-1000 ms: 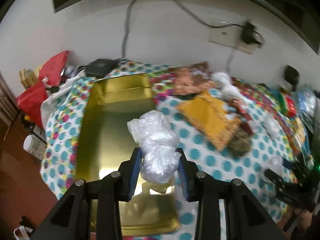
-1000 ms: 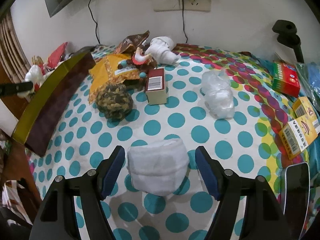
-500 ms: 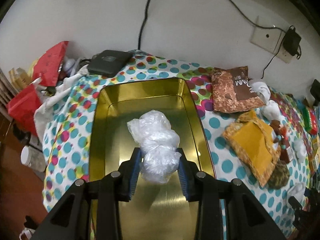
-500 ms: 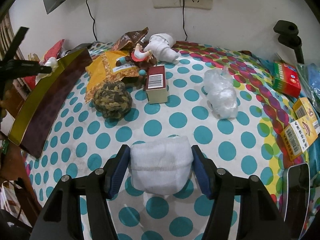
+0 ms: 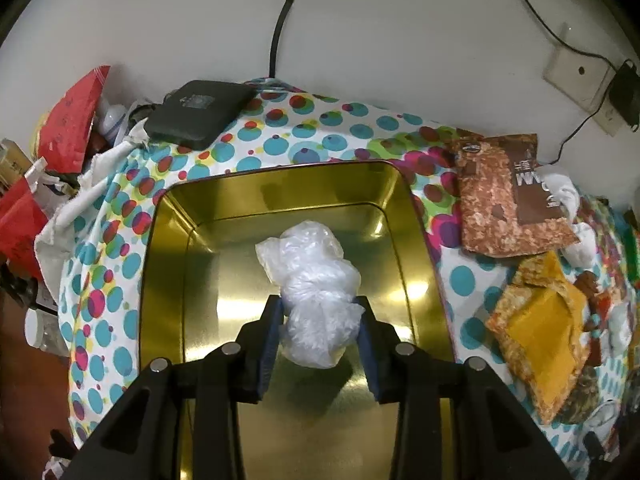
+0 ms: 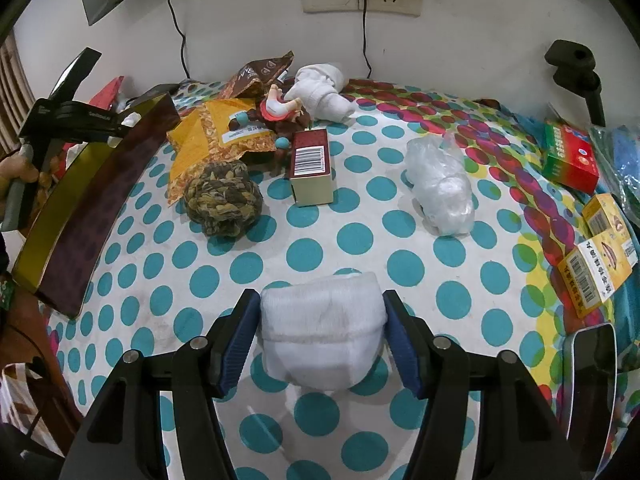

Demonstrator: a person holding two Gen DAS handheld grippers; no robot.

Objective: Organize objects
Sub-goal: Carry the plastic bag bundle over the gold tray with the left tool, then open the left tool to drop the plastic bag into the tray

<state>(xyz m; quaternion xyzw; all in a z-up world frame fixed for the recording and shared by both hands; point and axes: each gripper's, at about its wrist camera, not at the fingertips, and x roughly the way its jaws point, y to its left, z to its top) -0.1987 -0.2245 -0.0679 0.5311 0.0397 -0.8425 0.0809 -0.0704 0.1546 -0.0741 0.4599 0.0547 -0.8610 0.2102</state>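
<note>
Carried across from the table edge, the left gripper now hangs over the middle of the gold tin, its jaws clamped on a crumpled plastic bag. Meanwhile the right gripper has just been closing its jaws, now snug against a folded white cloth lying on the dotted table. Both loads are soft: the bag could cling to 1 pad on release, or the cloth could slip out when lifted.

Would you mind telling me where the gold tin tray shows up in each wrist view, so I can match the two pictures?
Left wrist: gold tin tray fills the centre, under the left gripper holding a plastic bag.
Right wrist: the tray stands along the left edge, seen side-on.
Shared landmark: orange packet.
</note>
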